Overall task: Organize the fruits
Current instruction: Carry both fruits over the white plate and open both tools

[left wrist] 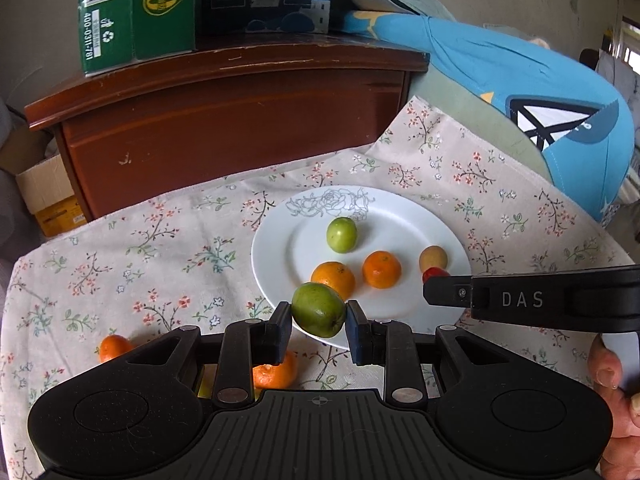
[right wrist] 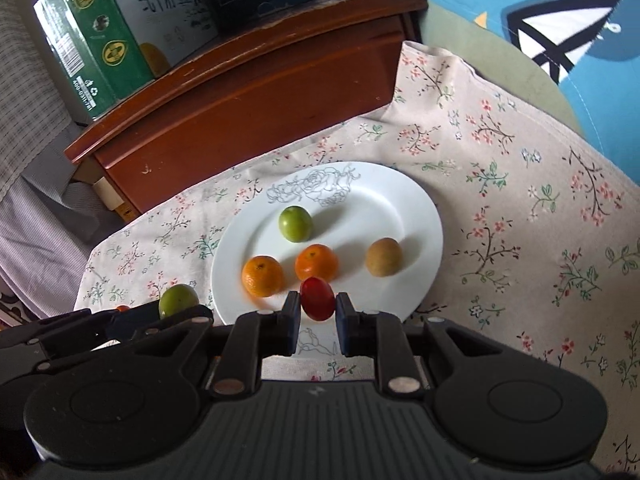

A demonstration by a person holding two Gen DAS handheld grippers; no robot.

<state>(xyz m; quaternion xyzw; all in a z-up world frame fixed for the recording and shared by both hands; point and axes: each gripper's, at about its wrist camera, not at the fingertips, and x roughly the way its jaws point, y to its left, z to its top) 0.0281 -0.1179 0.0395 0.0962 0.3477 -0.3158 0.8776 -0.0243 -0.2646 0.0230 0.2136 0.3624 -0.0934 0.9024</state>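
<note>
While four fruits sit on the plate (right wrist: pixel 420 216) (white), both tools grip fruit.

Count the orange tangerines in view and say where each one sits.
4. Two on the white plate: tangerines and. Two on the floral cloth: and, near the left gripper. More may be hidden beneath it.

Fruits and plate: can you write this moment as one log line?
left fingers: green fruit | right fingers: red fruit | plate: four fruits
</note>
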